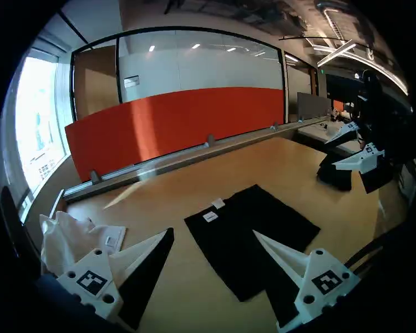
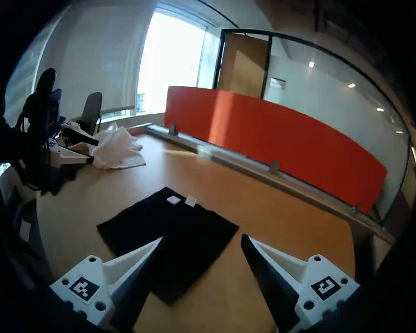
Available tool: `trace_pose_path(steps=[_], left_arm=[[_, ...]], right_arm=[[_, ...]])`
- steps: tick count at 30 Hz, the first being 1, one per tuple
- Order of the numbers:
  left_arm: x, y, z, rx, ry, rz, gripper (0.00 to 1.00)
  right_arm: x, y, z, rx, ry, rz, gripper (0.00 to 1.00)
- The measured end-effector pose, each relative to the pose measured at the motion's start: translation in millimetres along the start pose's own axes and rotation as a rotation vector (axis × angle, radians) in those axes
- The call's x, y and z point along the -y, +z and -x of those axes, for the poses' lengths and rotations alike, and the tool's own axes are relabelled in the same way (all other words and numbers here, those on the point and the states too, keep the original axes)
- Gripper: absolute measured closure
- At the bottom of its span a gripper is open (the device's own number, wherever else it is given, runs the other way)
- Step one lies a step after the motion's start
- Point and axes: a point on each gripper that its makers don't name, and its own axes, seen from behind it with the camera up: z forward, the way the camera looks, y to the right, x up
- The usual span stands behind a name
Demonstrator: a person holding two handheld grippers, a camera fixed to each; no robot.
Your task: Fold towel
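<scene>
The black towel [image 1: 247, 233] lies flat and spread out on the wooden table [image 1: 297, 161], roughly rectangular, with two small white tags [image 1: 214, 210] at its far edge. The left gripper [image 1: 213, 231] hovers above its near side, jaws spread wide and holding nothing. The right gripper [image 2: 201, 238] hangs over the opposite side, likewise wide apart and empty. A crumpled white cloth [image 1: 69, 238] sits well apart on the table.

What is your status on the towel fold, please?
Left gripper open, right gripper open, both empty. Black rectangular cloth towel flat on wooden table, ungrasped. Crumpled white cloth off to the side, not in the way.
</scene>
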Motion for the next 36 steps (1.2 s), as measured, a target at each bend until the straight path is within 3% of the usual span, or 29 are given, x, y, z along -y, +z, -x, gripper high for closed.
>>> trace_pose_path(steps=[11,24,36], left_arm=[[-20.4,20.8,48,0.072,0.018,0.049,0.06],[-31.1,37.0,98,0.175,0.004,0.076,0.06],[-45.2,47.2,141,0.273,0.027,0.115,0.06]], right_arm=[[19,24.0,46,0.072,0.001,-0.046,0.0],[38,45.3,96,0.162,0.003,-0.093,0.0],[56,54.2,134,0.236,-0.006,-0.134,0.0]])
